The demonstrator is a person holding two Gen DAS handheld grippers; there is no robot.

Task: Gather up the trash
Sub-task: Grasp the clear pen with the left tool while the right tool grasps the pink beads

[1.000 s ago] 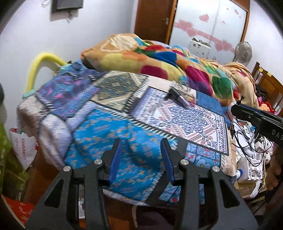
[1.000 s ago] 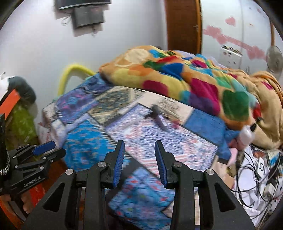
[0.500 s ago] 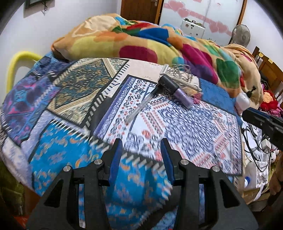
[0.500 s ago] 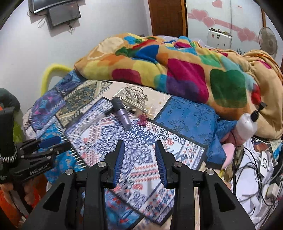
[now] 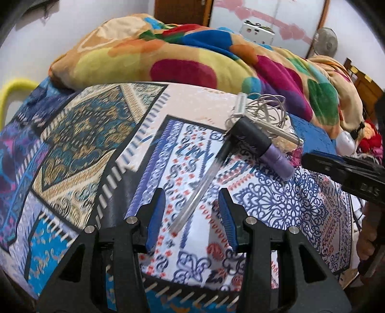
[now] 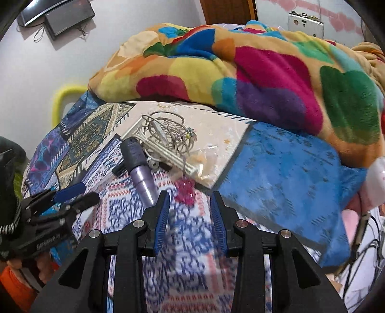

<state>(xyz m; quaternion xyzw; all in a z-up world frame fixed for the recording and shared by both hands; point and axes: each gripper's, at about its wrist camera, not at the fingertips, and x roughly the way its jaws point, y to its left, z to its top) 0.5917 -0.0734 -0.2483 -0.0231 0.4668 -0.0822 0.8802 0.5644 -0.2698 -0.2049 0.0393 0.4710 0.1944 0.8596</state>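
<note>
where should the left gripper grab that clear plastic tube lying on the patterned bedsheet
Grip the clear plastic tube mid-shaft, coming down from above. It lies flat and slanted, its near end between the open left gripper fingers; rotate the jaws to close across its thin width, clear of the black-and-purple cylinder.

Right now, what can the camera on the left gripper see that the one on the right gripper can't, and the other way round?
Only the left wrist view shows the clear plastic tube full length, pointing toward the open left gripper, and a fan by the wardrobe.

Only the right wrist view shows the pink scrap just ahead of the open right gripper, and a dark box on the wall.

Both show the purple and black bottle, the tangled wire, the patterned bedsheet and the colourful blanket.
</note>
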